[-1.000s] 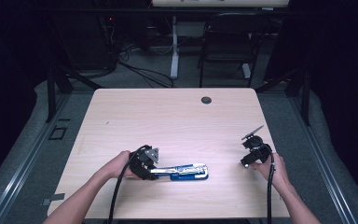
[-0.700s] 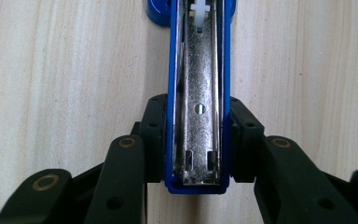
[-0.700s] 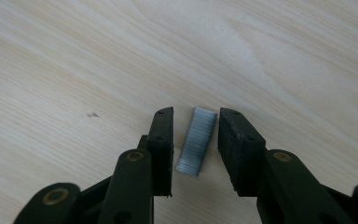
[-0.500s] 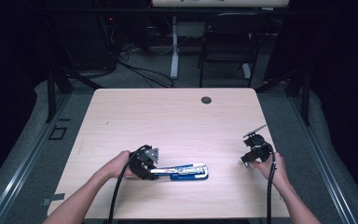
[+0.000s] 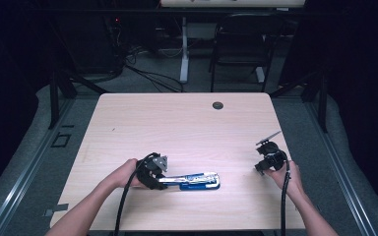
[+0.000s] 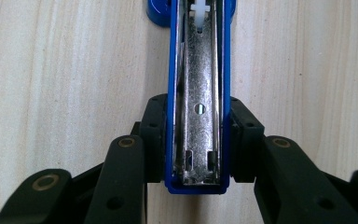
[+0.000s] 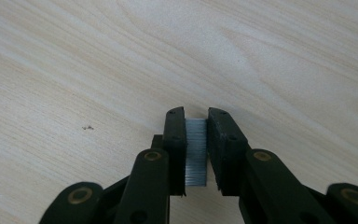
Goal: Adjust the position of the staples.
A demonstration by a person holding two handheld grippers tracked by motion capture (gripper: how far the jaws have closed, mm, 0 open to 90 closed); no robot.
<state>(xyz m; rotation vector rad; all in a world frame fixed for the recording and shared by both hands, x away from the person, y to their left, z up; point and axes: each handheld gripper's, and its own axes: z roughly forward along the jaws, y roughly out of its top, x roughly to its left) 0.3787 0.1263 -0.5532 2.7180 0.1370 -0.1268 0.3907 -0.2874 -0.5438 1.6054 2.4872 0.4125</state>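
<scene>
Right gripper view shows your right gripper (image 7: 196, 154), jaws just closing, clamped on a staple strip (image 7: 196, 151) while your left gripper (image 6: 197, 144) clasps the open stapler (image 6: 198, 93).

In the high view the wooden table (image 5: 187, 128) is evenly lit from above while the surrounding room falls into near darkness toward 9 and 3 o'clock. Both gripper views are bright and fairly sharp; the stapler's (image 6: 198, 93) metal channel glints, and its far end at 12 o'clock softens.
</scene>
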